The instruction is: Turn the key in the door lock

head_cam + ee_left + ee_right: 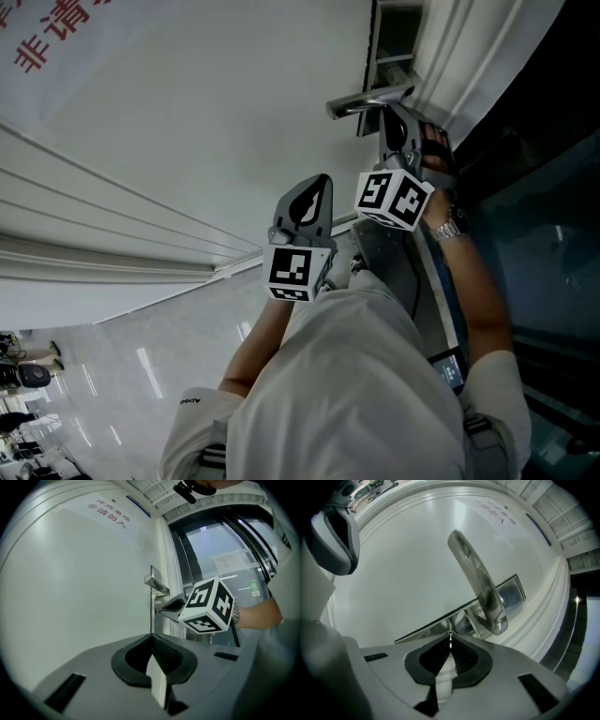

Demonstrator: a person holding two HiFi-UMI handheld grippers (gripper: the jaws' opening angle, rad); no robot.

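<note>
right claw (450,637) is clenched on a thin silver metal key (450,644); only a sliver of it shows between the tips, which sit right up against the shiny steel lock plate (512,593); so the key is at the lock, just below the handle; the polished silver lever handle (480,588) sticks out at about 1 o'clock from the claw tips in the right gripper view and runs up toward 12; behind it all is the plain white door (403,573)

in the head view the right claw (400,127) sits right under that handle (368,99), its black-and-white marker cube (394,197) facing the camera; a metal wristwatch (448,228) shows on that arm at roughly 4 o'clock from the cube

left claw (151,639) is clenched too, nothing in it; in the head view it (309,202) hangs at about 7 o'clock from the right one, apart from the door hardware; red printed lettering (37,37) sits on the door way off at 10 o'clock; dark glass panel (544,216) runs along the 3 o'clock side
</note>
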